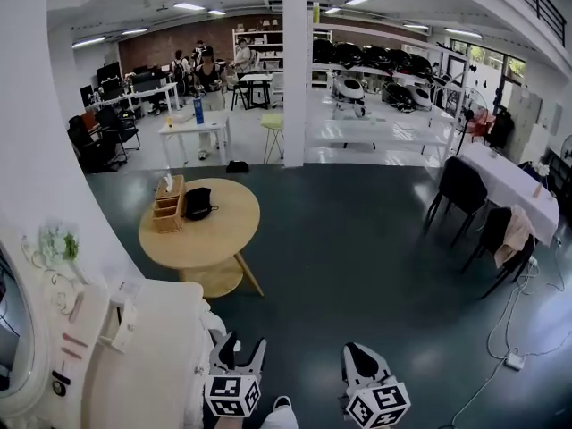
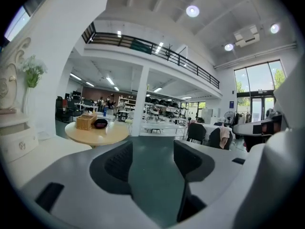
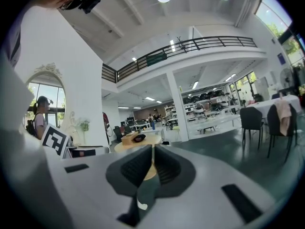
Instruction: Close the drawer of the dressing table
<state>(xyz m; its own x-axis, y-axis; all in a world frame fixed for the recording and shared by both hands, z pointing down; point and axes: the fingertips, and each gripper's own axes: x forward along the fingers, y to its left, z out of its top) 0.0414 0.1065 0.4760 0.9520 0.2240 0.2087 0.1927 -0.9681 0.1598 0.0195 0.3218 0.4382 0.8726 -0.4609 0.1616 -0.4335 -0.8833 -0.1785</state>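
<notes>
Both tools point out into the room, away from the dressing table [image 1: 152, 365], which stands at the near left. The left hand-held gripper [image 1: 243, 351] is released, its jaws wide apart with only the floor showing between them. The right hand-held gripper [image 1: 362, 362] is clenched on nothing.

The drawer [image 1: 118, 322] appears to be the small white one jutting from the unit on the worktop, left of the left tool. Whether it holds anything I cannot tell.

To close it well, I would swing left to face the front squarely. Set a jaw flat against the front and push straight along its run, so that it does not skew or jam. Keep clear of the small items lying on the worktop.

On the round table [image 1: 219, 239] farther off, a wooden organiser [image 1: 168, 208] holds what looks like tissue. A black pouch [image 1: 198, 204] lies just beside it.
</notes>
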